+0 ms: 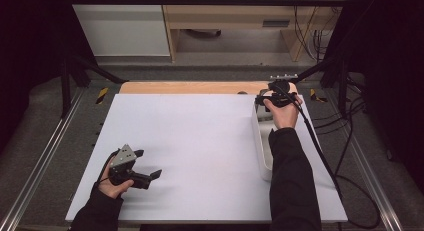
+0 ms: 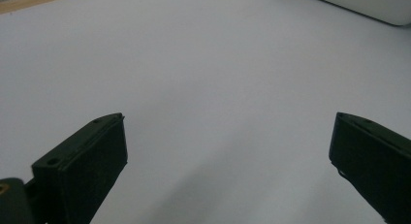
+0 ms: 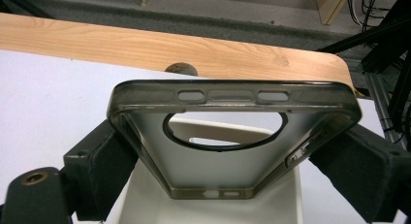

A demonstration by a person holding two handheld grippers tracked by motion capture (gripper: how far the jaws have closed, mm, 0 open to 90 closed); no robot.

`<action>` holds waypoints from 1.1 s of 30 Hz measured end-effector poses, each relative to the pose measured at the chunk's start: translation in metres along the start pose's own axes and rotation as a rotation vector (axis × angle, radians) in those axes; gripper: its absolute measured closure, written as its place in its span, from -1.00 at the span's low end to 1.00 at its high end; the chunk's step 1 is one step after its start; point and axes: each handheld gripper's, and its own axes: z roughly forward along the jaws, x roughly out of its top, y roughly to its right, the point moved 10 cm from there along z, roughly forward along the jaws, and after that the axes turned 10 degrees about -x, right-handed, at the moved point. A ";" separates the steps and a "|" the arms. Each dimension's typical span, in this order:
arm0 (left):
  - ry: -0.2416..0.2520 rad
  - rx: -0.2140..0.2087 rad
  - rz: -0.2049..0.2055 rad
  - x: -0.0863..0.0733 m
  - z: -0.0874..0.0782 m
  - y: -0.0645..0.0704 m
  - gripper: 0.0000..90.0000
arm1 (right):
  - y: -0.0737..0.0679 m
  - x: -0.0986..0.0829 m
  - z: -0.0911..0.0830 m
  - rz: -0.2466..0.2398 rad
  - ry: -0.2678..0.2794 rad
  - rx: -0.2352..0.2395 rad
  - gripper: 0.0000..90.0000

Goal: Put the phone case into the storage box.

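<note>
My right gripper point(image 3: 228, 151) is shut on a translucent grey phone case point(image 3: 232, 136), its black jaws pressing the case's two long sides. The case has a round ring inside and lies open side up, above the far end of a long white tray point(image 3: 213, 204). From above, the right gripper point(image 1: 274, 97) hovers over the tray's point(image 1: 261, 146) far end at the table's right. My left gripper point(image 1: 148, 166) rests near the front left of the table, open, with nothing between its fingers point(image 2: 82, 166). A corner of the tray point(image 2: 368, 3) lies far ahead of it.
A white sheet point(image 1: 200, 141) covers the table; bare wood point(image 1: 190, 87) shows along the far edge. A small round brownish object point(image 3: 180, 69) sits at the sheet's far edge. Black cables point(image 1: 325, 161) trail from the right gripper off the table's right side.
</note>
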 end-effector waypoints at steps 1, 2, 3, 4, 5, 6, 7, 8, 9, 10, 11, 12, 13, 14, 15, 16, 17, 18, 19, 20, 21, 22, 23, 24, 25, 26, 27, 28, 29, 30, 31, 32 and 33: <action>0.000 -0.001 0.000 0.000 0.000 0.000 -1.00 | 0.000 0.000 0.000 0.001 0.001 0.000 -0.74; 0.000 0.000 0.000 0.000 0.000 0.000 -1.00 | 0.000 0.000 0.000 -0.002 0.003 0.000 -0.74; 0.000 0.000 0.000 0.000 0.000 0.000 -1.00 | 0.000 0.000 0.001 -0.002 0.004 0.000 -0.74; -0.001 0.000 0.001 0.000 0.000 0.000 -1.00 | -0.001 0.000 0.001 -0.002 0.005 0.000 -0.74; -0.002 0.000 0.001 0.000 0.000 0.000 -1.00 | -0.001 0.001 0.001 -0.003 0.007 0.000 -0.74; -0.002 0.000 0.001 0.000 0.000 0.000 -1.00 | -0.001 0.001 0.001 -0.001 0.009 0.000 -0.74; -0.002 0.000 0.001 0.000 0.000 0.000 -1.00 | -0.001 0.001 0.001 -0.001 0.010 0.000 -0.74; -0.002 0.000 0.001 0.000 0.000 0.000 -1.00 | -0.001 0.001 0.002 0.000 0.012 -0.001 -0.74; -0.002 0.000 0.001 0.000 0.000 0.000 -1.00 | -0.001 0.001 0.002 0.000 0.014 -0.001 -0.75; -0.002 0.000 0.001 0.000 0.000 0.000 -1.00 | -0.001 0.001 0.002 0.001 0.015 -0.001 -0.75; -0.002 0.000 0.001 0.000 0.000 0.000 -1.00 | -0.001 0.001 0.002 0.001 0.016 -0.001 -0.75; -0.003 -0.001 0.001 0.000 0.000 0.000 -1.00 | -0.001 0.002 0.002 -0.001 0.018 -0.002 -0.75; -0.002 -0.001 0.001 0.000 0.000 0.000 -1.00 | -0.001 0.002 0.002 0.001 0.019 -0.002 -0.75; -0.003 -0.001 0.002 0.000 0.000 0.000 -1.00 | -0.001 0.002 0.003 0.000 0.019 -0.002 -0.75; -0.003 -0.001 0.001 0.000 0.000 0.000 -1.00 | -0.001 0.002 0.003 -0.001 0.019 0.000 -0.75; -0.003 -0.001 0.002 0.000 0.000 0.000 -1.00 | -0.001 0.002 0.003 -0.001 0.020 0.001 -0.75; -0.003 0.000 0.002 0.000 0.000 0.000 -1.00 | -0.001 0.002 0.003 -0.003 0.020 0.003 -0.77; -0.003 -0.001 0.002 0.000 0.001 0.000 -1.00 | -0.002 0.002 0.003 -0.004 0.021 0.006 -0.81; -0.003 -0.001 0.003 0.000 0.001 0.000 -1.00 | -0.003 0.002 0.003 -0.006 0.020 0.019 -0.87; -0.003 -0.001 0.003 0.000 0.001 0.000 -1.00 | -0.004 0.002 0.004 -0.012 0.019 0.030 -0.91; -0.003 -0.001 0.003 0.000 0.001 0.000 -1.00 | -0.005 0.002 0.004 -0.016 0.019 0.033 -0.92; -0.003 -0.001 0.003 0.000 0.001 0.000 -1.00 | -0.005 0.002 0.004 -0.020 0.025 0.038 -0.93; -0.003 -0.001 0.003 -0.001 0.001 0.000 -1.00 | -0.005 0.002 0.004 -0.022 0.028 0.040 -0.95; -0.002 -0.001 0.003 0.000 0.001 0.000 -1.00 | -0.006 0.003 0.005 -0.023 0.031 0.040 -0.97; -0.003 -0.001 0.003 -0.001 0.001 0.000 -1.00 | -0.006 0.003 0.005 -0.029 0.035 0.036 -0.99; -0.003 -0.001 0.003 -0.001 0.001 0.000 -1.00 | -0.005 0.003 0.005 -0.033 0.044 0.023 -0.98; -0.003 -0.001 0.003 -0.001 0.001 0.000 -1.00 | -0.004 0.004 0.004 -0.033 0.048 0.017 -0.99; -0.004 -0.001 0.004 -0.001 0.001 0.000 -1.00 | -0.003 0.005 0.004 -0.029 0.051 0.016 -0.99; -0.003 -0.001 0.004 -0.001 0.001 0.000 -1.00 | -0.002 0.006 0.003 -0.028 0.056 0.014 -0.99; -0.004 -0.001 0.004 -0.001 0.001 0.000 -1.00 | -0.001 0.007 0.002 -0.027 0.063 0.009 -0.99; -0.003 -0.001 0.004 -0.001 0.001 0.000 -1.00 | 0.000 0.008 0.001 -0.028 0.069 0.008 -0.99; -0.003 -0.001 0.005 0.000 0.001 0.000 -1.00 | 0.001 0.008 0.000 -0.027 0.072 0.007 -0.99; -0.002 -0.002 0.005 0.000 0.001 0.001 -1.00 | 0.002 0.009 -0.001 -0.028 0.076 0.004 -0.99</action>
